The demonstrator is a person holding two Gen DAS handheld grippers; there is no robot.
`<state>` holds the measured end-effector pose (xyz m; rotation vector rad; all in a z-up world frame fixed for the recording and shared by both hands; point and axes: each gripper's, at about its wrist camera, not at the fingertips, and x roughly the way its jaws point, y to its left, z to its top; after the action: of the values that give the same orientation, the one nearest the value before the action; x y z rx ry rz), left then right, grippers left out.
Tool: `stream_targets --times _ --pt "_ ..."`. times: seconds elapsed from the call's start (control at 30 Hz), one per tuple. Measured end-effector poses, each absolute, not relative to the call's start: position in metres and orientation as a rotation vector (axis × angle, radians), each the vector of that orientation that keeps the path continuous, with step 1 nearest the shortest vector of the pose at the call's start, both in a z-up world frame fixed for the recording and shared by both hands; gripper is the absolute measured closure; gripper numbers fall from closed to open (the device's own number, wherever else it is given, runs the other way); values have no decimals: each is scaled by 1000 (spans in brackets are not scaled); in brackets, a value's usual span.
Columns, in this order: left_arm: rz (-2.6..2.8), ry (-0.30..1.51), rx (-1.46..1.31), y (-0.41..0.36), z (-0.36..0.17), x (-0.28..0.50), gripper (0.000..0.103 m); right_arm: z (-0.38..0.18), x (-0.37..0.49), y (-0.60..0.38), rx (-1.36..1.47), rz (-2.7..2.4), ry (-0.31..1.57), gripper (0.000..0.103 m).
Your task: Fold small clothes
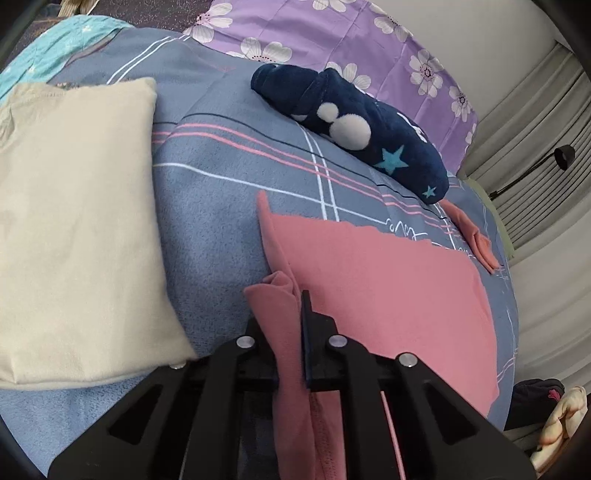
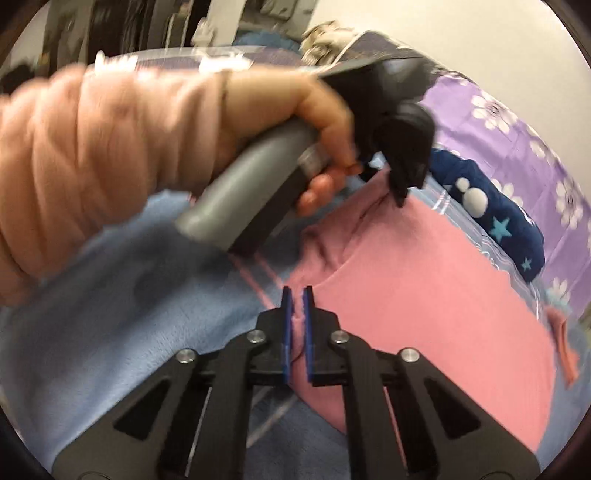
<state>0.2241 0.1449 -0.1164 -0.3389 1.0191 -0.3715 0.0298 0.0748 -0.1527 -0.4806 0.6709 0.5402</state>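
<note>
Two hand-held grippers work on a pink garment (image 1: 388,288) spread flat over a blue-grey striped bedspread (image 1: 229,206). The left gripper (image 1: 291,295) has its jaws pressed together on a bunched fold at the garment's left edge; the cloth runs down between the jaws toward the camera. In the right wrist view, the right gripper (image 2: 297,295) likewise pinches the near edge of the same garment (image 2: 424,280), with pink fabric visible in the narrow gap between the blue pads (image 2: 286,325). A hand (image 2: 317,125) in a peach sleeve (image 2: 92,155) grips the grey handle of the left gripper (image 2: 400,197), whose tip meets the garment's far corner (this view is motion-blurred). To the left lies a folded cream garment (image 1: 77,229), well apart from the pink one. Farther off rests a navy fleece garment (image 1: 354,129) printed with white shapes and teal stars, lying against a purple flowered sheet (image 1: 332,33).
</note>
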Motion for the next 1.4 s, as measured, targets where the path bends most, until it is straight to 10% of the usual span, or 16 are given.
stream_targets --times 0.5,1.4 --pt "-418 969 -237 15 -43 226 95 -95 51 -130 200 461 703 98" --pt "-495 1079 99 -236 -80 226 95 -146 8 -316 536 289 710 98"
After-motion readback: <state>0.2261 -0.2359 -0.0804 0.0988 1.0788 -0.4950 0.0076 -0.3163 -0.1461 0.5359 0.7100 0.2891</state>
